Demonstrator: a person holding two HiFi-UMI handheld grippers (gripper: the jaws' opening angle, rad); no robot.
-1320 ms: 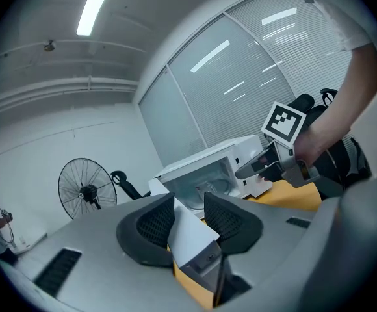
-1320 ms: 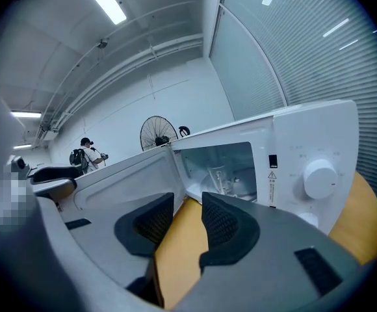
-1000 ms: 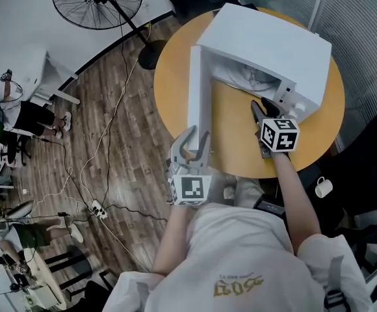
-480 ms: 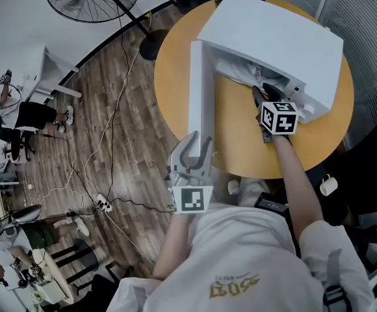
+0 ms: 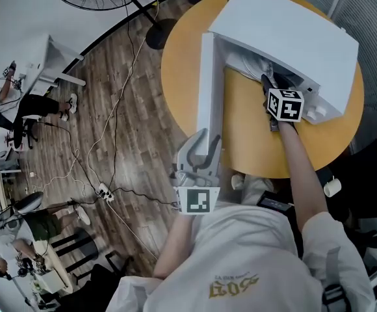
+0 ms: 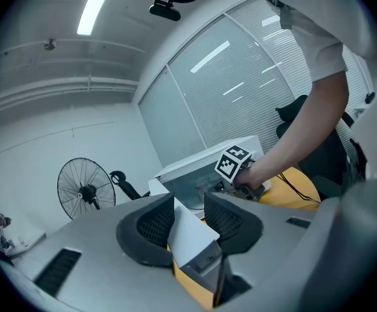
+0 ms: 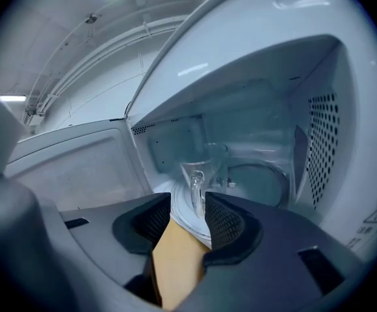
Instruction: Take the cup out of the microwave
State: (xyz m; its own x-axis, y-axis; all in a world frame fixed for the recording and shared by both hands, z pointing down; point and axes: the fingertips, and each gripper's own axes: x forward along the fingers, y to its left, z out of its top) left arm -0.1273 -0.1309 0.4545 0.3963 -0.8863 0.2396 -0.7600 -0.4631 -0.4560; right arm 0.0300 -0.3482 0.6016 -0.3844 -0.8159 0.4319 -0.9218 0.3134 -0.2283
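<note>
Open microwave (image 5: pixel 292 38) w/ glass cup (image 7: pixel 198 174) on turntable (image 7: pixel 266 184).

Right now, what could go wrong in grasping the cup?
The right gripper's jaws have just been opening; the cup's handle shows between them, not gripped. A pinch on that thin glass handle may slip or tilt the cup on the turntable. If the left gripper releases the door, it could swing onto the arm.

The left gripper's (image 6: pixel 188 205) grey body bore black mesh-patterned pads (image 6: pixel 153 224) and a cube (image 5: pixel 195 201) of black-and-white square markers. Between its pads sat the white microwave door (image 6: pixel 188 238). Beyond it lay the orange table (image 5: pixel 247 129); to its left, brown wood-grain floor (image 5: pixel 130 109). The cup (image 7: pixel 197 177) was clear glass.
</note>
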